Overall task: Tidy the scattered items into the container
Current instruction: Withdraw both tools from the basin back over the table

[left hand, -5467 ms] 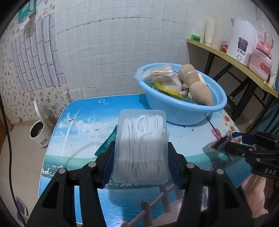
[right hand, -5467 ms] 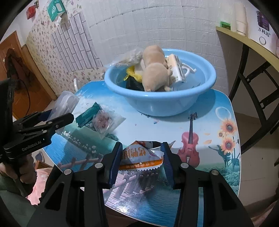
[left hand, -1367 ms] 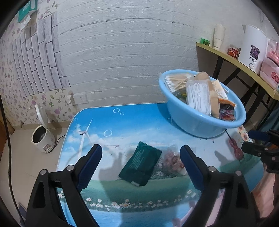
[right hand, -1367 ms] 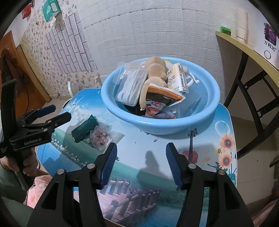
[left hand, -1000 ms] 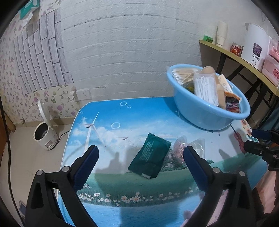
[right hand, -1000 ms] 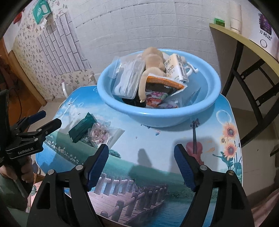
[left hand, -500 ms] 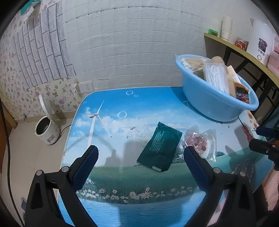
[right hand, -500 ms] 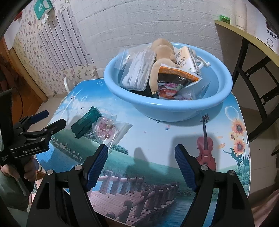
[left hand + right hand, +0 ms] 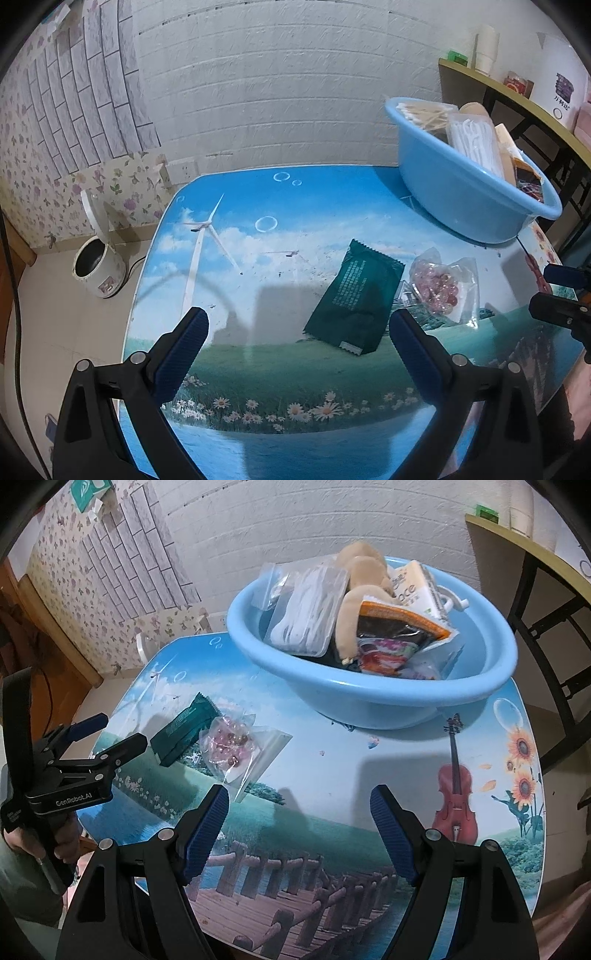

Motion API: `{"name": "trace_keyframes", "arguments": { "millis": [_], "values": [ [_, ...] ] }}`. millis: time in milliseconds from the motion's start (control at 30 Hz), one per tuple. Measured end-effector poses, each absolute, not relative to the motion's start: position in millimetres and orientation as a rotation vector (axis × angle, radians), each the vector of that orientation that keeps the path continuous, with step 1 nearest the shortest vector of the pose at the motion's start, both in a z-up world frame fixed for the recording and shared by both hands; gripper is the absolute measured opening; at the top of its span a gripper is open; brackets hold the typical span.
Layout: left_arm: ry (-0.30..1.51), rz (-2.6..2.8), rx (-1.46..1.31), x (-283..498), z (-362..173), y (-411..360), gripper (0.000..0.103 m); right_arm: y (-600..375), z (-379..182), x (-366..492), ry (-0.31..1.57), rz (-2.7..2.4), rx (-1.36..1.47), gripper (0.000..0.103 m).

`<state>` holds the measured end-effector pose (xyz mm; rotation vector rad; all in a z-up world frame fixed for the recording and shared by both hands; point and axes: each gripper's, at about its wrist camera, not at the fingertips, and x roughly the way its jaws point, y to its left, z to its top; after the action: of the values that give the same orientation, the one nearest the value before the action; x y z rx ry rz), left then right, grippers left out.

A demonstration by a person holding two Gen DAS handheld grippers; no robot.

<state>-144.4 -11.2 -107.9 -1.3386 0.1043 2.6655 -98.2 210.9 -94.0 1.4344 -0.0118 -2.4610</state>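
**Two packets left, each nearest a different gripper**

Your left gripper (image 9: 295,325) stands wide open with nothing between its jaws, hanging over the table (image 9: 258,206). The green packet (image 9: 356,299) lies flat just ahead and to the right of its centre line, the nearer end just beside the right-hand finger. Its long axis runs diagonally, from that near end up and away toward the blue basin (image 9: 458,192). To straddle it across the narrow width, you likely need to shift right and turn the wrist.

Your right gripper (image 9: 299,812) is also open and empty. The clear bag of pink beads (image 9: 236,749) lies ahead to its left, its near corner just beside the left-hand finger, touching the green packet. The basin sits well beyond both.
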Motion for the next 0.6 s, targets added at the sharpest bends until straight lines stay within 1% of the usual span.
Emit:
{"name": "trace_keyframes", "arguments": {
  "millis": [200,600],
  "values": [
    [0.111,2.646,-1.363,-150.2,-116.8,-10.5,0.099,205.0,-99.4,-101.8,0.002,-2.443,1.451,0.075],
    [0.219,2.610,-1.374,-159.0,-131.9,0.0,0.099,189.9,-107.7,-105.6,0.040,-2.404,1.441,0.075]
  ]
}}
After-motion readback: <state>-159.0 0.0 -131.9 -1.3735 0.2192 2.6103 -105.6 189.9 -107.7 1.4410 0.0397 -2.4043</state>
